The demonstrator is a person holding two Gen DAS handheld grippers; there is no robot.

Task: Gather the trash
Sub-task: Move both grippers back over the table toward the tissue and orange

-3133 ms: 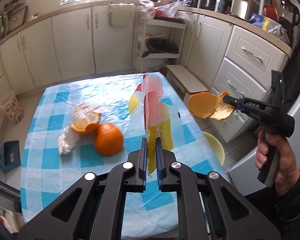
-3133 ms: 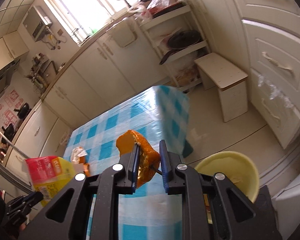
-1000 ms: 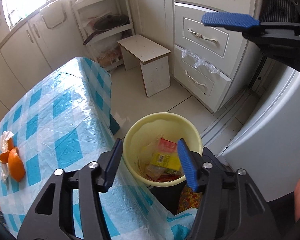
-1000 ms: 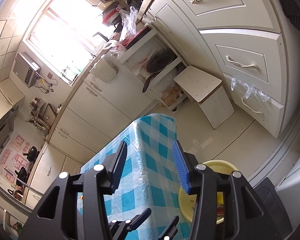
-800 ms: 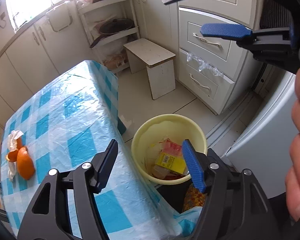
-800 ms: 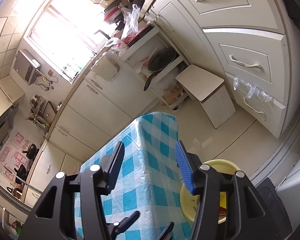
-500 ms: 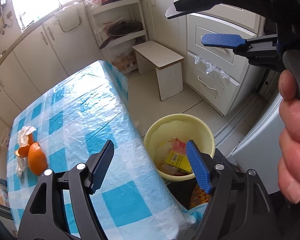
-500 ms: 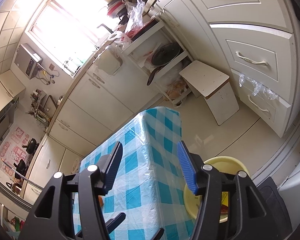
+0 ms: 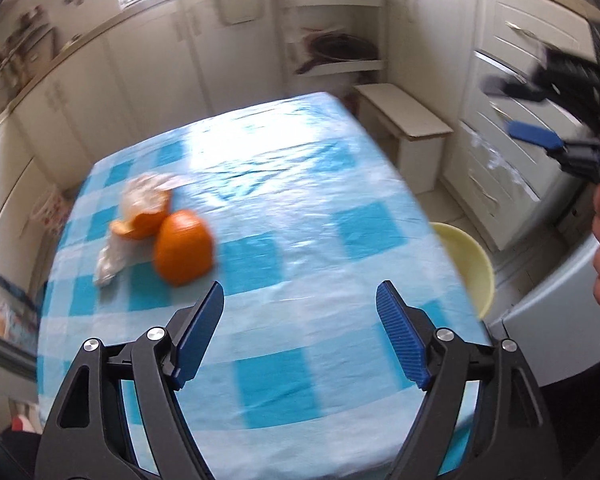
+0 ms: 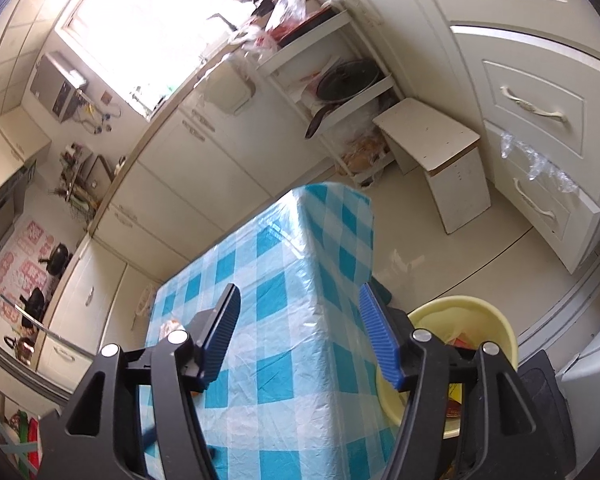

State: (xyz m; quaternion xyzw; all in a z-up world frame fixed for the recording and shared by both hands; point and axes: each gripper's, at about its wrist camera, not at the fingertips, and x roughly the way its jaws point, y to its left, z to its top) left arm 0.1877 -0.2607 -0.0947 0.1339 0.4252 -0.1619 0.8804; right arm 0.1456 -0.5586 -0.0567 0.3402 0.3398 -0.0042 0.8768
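— What are the 2 tongs doing?

— The left gripper is spread wide with nothing between its blue pads, hanging over the near part of the table. The right gripper is just as wide apart and empty, above the table's edge next to the bin.

— And the trash?

— An orange peel sits dome-up on the checked cloth, toward the table's left side. Touching it behind is a 2nd peel lying cup-up with crumpled clear plastic in and beside it. The yellow bin stands on the floor just past the table's right edge, with some wrappers visible inside it.
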